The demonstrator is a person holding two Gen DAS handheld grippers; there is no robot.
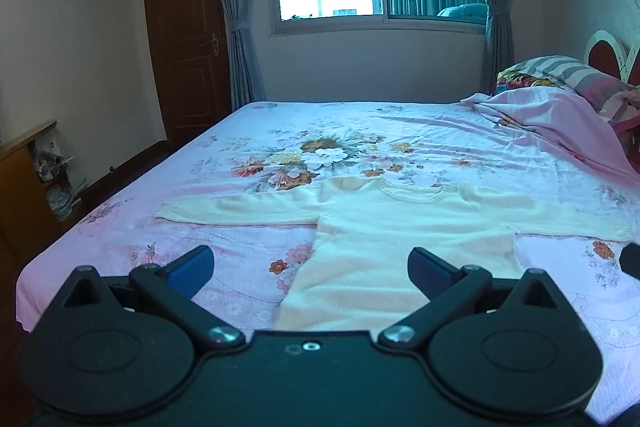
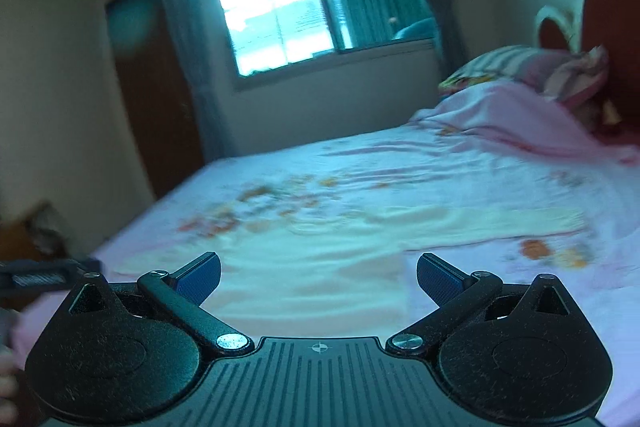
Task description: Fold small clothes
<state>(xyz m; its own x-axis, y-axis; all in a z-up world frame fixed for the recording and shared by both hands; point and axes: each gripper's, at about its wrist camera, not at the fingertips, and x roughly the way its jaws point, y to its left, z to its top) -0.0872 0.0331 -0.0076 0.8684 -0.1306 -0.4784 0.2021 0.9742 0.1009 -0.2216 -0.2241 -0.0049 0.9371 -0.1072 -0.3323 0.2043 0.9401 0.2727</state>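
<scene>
Cream sweater (image 1: 400, 227) lies flat on the bed (image 1: 120, 227), sleeves spread, below the flower print. Left gripper (image 1: 311, 269) and right gripper (image 2: 319, 277) hover over its hem, fingers wide apart, holding nothing.

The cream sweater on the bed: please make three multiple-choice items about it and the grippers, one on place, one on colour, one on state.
1. Where does the sweater lie?
A. On the floral bed sheet
B. On the pillow
C. On the floor

2. What colour are the gripper's finger pads?
A. Red
B. Blue
C. White

3. In what state is the sweater?
A. Folded into a square
B. Rolled up
C. Spread flat, both sleeves out sideways

Answers:
1 A, it rests on the sheet, below the flower print.
2 B, both pads of the left gripper and of the right gripper are blue.
3 C, the sleeves stretch left and right, and both grippers are open and empty.
</scene>
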